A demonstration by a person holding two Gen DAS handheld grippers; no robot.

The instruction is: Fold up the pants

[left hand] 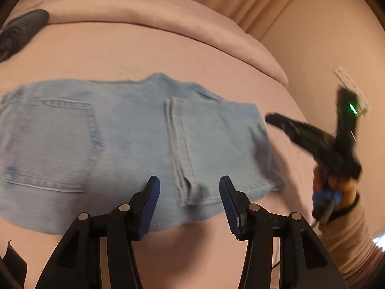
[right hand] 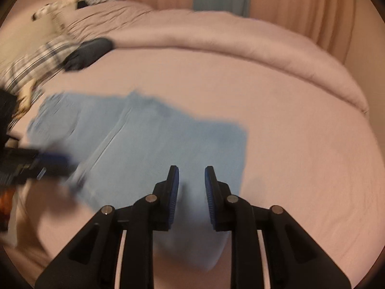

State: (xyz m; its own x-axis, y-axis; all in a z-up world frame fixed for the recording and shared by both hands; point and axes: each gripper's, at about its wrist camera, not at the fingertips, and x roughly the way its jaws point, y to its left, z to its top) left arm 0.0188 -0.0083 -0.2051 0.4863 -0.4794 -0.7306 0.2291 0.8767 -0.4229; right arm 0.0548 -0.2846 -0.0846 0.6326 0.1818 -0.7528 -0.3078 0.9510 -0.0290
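Light blue jeans (left hand: 120, 139) lie folded flat on the pink bed sheet (left hand: 168, 55), back pocket up at the left, a seamed leg panel laid across the right half. My left gripper (left hand: 190, 187) hovers over their near edge, jaws well apart, nothing between the pads. The right gripper (left hand: 269, 118), held by a hand in a pale sleeve (left hand: 349, 236), is off the jeans' right edge. In the right wrist view the jeans (right hand: 156, 139) are blurred; the right gripper (right hand: 192, 175) stands above their near corner with a narrow gap and no cloth pinched. The left gripper (right hand: 55, 161) shows as a blur at the left.
A rolled pink duvet (left hand: 168, 19) runs along the far side of the bed. A dark garment (right hand: 89, 53) and striped pillows (right hand: 31, 69) lie at the far left. Curtains (right hand: 288, 0) hang behind. A white power strip (left hand: 351, 84) is on the wall at the right.
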